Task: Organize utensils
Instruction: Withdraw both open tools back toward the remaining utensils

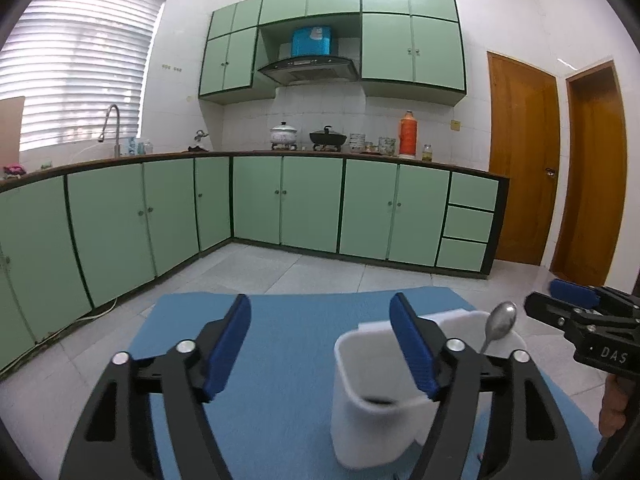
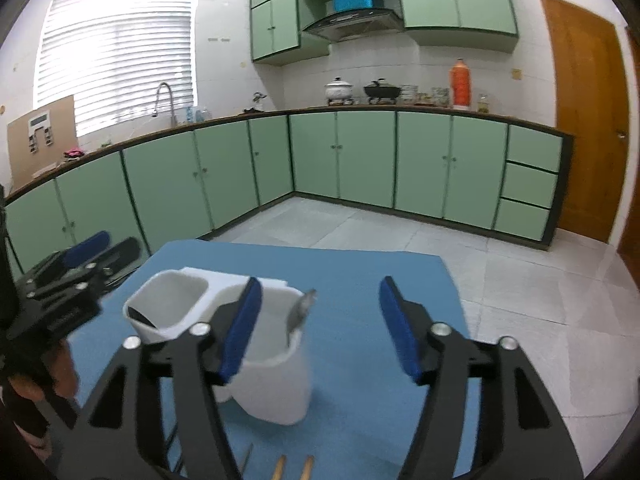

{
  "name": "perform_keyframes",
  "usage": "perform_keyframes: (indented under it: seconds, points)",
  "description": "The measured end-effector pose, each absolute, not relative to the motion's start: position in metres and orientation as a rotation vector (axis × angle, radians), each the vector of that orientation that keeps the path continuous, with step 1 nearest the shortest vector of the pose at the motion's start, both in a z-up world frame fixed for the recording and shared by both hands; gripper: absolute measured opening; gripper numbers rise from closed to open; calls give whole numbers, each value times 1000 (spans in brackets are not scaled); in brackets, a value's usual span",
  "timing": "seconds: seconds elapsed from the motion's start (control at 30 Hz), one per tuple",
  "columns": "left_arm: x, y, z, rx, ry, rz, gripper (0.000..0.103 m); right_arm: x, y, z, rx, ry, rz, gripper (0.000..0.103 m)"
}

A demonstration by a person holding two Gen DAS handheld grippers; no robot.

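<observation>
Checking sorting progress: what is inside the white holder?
A spoon stands bowl-up in one compartment of the holder. Something dark lies low in the other compartment; its walls hide the rest.

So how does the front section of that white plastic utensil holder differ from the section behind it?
The nearer compartment of the white plastic utensil holder has a silver metal spoon standing tilted in it, bowl up; the farther compartment shows only something dark at its bottom. In the right wrist view the nearer one also looks taller. Both are white, open-topped, and stand on the blue mat.
</observation>
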State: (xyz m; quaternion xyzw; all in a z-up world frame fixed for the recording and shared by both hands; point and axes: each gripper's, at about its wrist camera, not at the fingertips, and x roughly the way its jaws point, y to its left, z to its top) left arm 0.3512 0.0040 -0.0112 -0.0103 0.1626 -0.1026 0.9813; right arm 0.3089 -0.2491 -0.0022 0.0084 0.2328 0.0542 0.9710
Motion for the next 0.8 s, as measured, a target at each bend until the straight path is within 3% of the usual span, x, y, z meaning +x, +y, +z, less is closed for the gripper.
perform_keyframes:
  seconds: [0.1,0.23,0.8]
  points:
    - [334,12,-11,-24,355,-189,84,287,-252,-6,0,462,77,89]
    - [306,20,-17,-29,401,-176,90,266,-252,-15,-23,485,71,93]
    - [257,20,-84,-7,723,-139,93,210,-256,-55,-5,582,47,94]
